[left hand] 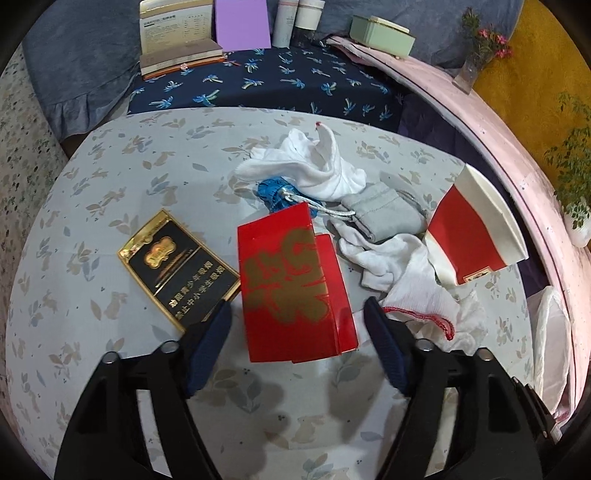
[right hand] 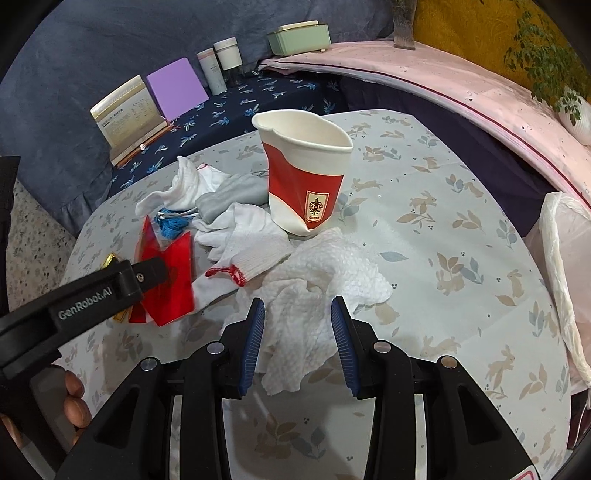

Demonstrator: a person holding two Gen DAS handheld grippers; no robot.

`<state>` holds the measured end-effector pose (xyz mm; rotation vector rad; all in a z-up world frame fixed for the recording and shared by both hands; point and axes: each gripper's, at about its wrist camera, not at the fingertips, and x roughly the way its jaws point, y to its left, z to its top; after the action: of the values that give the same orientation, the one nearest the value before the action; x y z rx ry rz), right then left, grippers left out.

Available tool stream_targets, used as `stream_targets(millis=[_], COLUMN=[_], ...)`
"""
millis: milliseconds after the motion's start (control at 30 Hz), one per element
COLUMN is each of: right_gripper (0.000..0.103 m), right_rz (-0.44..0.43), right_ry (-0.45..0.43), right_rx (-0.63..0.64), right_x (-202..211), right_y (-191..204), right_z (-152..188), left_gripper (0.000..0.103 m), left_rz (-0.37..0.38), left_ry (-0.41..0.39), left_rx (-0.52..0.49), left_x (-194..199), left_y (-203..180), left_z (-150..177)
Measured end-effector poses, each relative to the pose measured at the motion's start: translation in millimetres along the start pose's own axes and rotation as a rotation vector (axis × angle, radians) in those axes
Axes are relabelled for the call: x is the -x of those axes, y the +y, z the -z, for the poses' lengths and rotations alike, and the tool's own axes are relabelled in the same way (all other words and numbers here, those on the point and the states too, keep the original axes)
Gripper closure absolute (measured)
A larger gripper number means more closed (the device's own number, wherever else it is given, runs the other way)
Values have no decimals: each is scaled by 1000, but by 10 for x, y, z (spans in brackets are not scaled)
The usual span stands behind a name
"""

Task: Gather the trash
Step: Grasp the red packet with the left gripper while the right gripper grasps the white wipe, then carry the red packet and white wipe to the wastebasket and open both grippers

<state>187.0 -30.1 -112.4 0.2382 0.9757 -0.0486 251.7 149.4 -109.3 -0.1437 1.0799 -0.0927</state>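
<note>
A red and gold box point(left hand: 291, 288) lies on the floral tablecloth between the open fingers of my left gripper point(left hand: 297, 310); it also shows in the right wrist view point(right hand: 166, 273). A black and gold cigarette pack point(left hand: 177, 266) lies to its left. A crumpled white paper towel point(right hand: 317, 291) lies between the open fingers of my right gripper point(right hand: 297, 314). A dented red and white paper cup point(right hand: 306, 181) stands behind it and shows in the left wrist view point(left hand: 476, 236).
White gloves point(left hand: 406, 280), white socks point(left hand: 314, 162), a grey cloth point(left hand: 380, 214) and a blue knit item point(left hand: 273, 192) lie mid-table. A bin with a white bag point(right hand: 561, 266) stands at the right. Books point(left hand: 177, 37), bottles point(right hand: 221, 66) and a green box point(left hand: 380, 35) sit behind.
</note>
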Motion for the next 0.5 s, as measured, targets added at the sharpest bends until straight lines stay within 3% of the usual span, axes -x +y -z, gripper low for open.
stream_targets(millis=[67, 133, 200, 300, 500], right_gripper=[72, 82, 93, 98, 99], right_rz=[-5, -19, -23, -39, -62], right_ry=[12, 26, 29, 16, -43], right_rx=[-4, -8, -5, -16, -23], right_x=[-47, -81, -80, -21, 239], right_y=[-20, -42, -48, -78, -97], right_z=[1, 14, 27, 31, -15], left_gripper=[52, 69, 76, 98, 100], left_rz=[1, 10, 5, 8, 22], left_ry=[16, 27, 24, 12, -22], left_rx=[-11, -15, -19, -27, -22], left_x=[-51, -82, -81, -40, 116], left_y=[-16, -19, -21, -32, -37], left_z=[4, 13, 19, 29, 61])
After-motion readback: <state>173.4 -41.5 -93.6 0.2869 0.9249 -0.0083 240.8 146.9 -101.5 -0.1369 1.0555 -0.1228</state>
